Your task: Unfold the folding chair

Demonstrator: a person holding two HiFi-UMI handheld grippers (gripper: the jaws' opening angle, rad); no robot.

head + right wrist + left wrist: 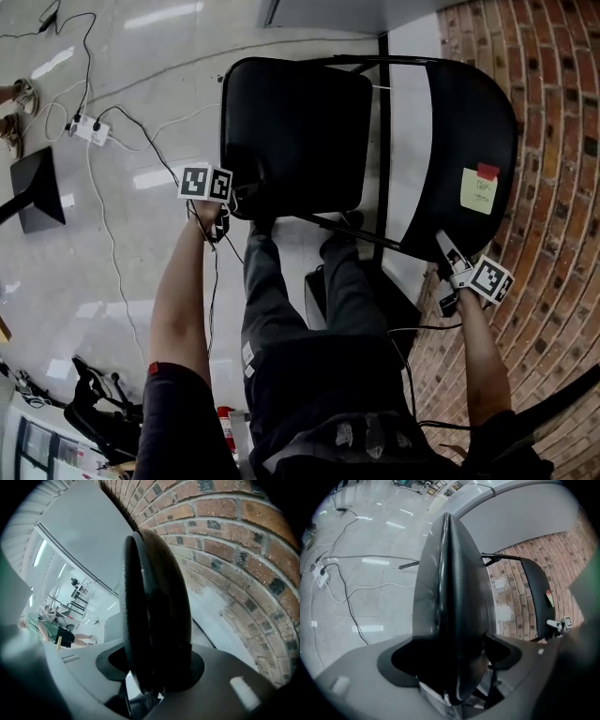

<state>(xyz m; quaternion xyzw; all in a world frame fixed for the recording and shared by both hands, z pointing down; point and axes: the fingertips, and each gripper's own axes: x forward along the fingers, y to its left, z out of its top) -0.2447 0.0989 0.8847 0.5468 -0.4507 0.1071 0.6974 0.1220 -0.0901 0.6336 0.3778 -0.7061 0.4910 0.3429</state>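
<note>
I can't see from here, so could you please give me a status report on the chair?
Left gripper shut on seat edge. Right gripper shut on backrest edge. Chair partly open. Brick wall beside backrest.

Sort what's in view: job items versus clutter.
Job:
chair seat
chair backrest
left gripper, clamped on the seat
right gripper, clamped on the backrest

Lying about:
power strip
floor cables

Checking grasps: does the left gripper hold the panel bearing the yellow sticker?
No, the left gripper grips the seat; the yellow sticker is on the backrest the right gripper holds.
</note>
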